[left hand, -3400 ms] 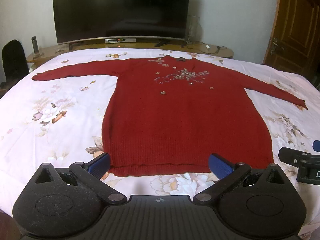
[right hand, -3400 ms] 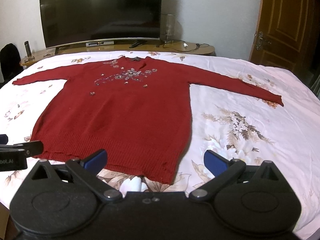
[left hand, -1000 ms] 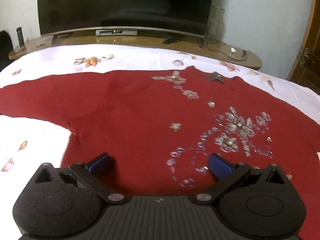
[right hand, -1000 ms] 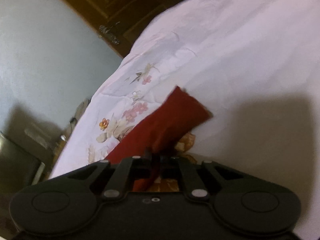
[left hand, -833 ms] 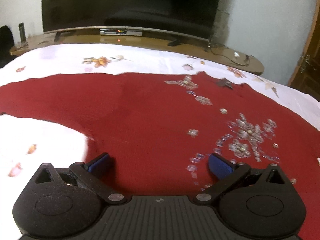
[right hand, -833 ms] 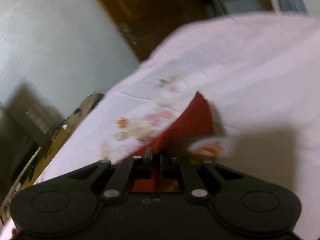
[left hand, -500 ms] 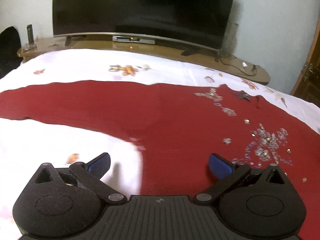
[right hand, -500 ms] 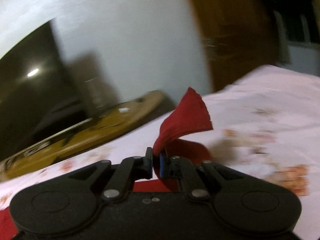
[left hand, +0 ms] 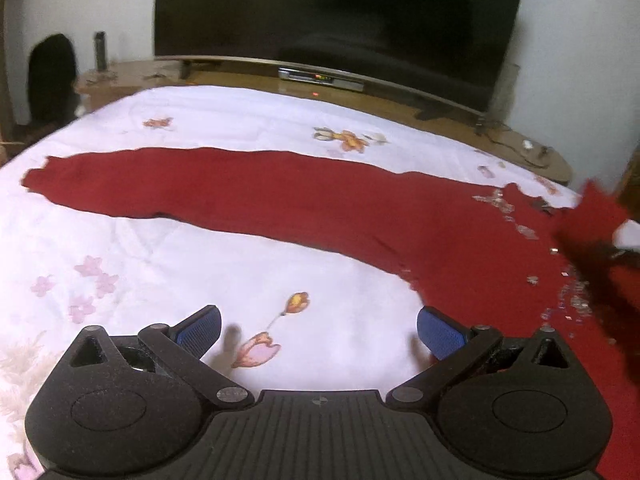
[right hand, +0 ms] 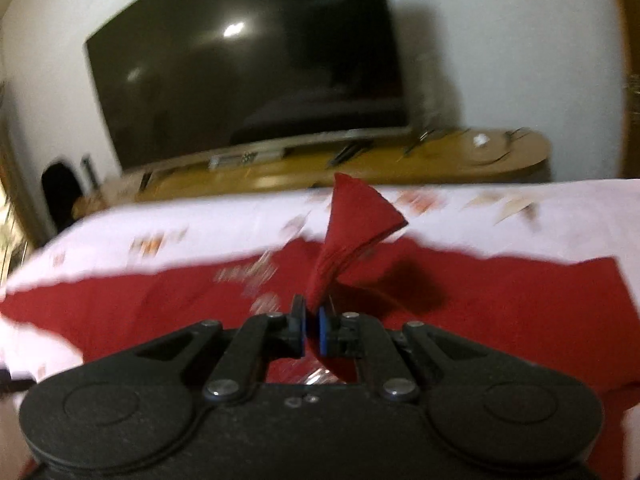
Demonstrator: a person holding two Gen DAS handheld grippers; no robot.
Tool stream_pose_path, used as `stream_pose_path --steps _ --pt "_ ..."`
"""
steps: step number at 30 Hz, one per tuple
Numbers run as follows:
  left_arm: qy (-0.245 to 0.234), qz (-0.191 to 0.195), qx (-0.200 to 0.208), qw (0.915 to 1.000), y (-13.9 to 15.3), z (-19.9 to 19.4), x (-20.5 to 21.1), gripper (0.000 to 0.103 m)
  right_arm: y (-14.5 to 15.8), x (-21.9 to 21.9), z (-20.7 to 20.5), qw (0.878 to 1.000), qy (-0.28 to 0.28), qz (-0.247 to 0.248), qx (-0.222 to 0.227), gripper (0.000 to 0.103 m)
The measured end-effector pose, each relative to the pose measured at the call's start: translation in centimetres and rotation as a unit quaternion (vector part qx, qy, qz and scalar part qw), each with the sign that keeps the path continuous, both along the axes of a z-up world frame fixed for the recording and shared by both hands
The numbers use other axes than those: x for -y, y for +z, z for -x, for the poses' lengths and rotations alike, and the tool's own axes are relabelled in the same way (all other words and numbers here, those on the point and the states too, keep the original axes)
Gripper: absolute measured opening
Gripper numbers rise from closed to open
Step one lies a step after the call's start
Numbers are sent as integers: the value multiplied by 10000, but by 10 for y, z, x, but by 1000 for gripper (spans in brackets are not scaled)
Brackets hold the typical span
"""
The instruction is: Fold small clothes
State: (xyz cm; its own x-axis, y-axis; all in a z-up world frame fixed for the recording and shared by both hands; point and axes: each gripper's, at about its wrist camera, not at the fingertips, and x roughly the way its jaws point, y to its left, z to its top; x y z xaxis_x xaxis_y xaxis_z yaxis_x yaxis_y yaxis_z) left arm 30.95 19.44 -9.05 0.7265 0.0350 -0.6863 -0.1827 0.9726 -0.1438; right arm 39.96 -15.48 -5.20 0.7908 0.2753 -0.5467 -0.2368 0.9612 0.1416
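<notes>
Left gripper (left hand: 319, 330): fingers wide apart, empty, above floral bedsheet (left hand: 248, 276) near sweater's armpit. Red sweater (left hand: 360, 208) flat across bed, left sleeve stretched out. Right gripper (right hand: 311, 326): fingers pinched tight on right sleeve cuff (right hand: 356, 216), raised over sweater body.

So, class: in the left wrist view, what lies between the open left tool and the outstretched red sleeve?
Only bare floral bedsheet separates the left tool from the sleeve; nothing else lies there.

Both wrist cams low over bed (left hand: 168, 248) – facing TV (right hand: 248, 60)
</notes>
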Motion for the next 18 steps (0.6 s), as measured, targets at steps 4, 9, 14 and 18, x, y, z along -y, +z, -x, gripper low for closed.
stream_pose_path --steps 4,9,14,18 --pt "-226 394 117 9989 5 -11 5 103 -35 -34 2 9971 445 351 -515 19" --pt "-753 907 378 9923 15 -45 39 103 -15 -27 43 9976 508 470 72 33" --pt "-1305 1419 115 9812 9 -87 94 65 0 24 63 9991 -161 340 194 32" --pt "-1344 1637 -308 9768 -10 -113 123 65 2 63 75 9972 -683 217 208 32"
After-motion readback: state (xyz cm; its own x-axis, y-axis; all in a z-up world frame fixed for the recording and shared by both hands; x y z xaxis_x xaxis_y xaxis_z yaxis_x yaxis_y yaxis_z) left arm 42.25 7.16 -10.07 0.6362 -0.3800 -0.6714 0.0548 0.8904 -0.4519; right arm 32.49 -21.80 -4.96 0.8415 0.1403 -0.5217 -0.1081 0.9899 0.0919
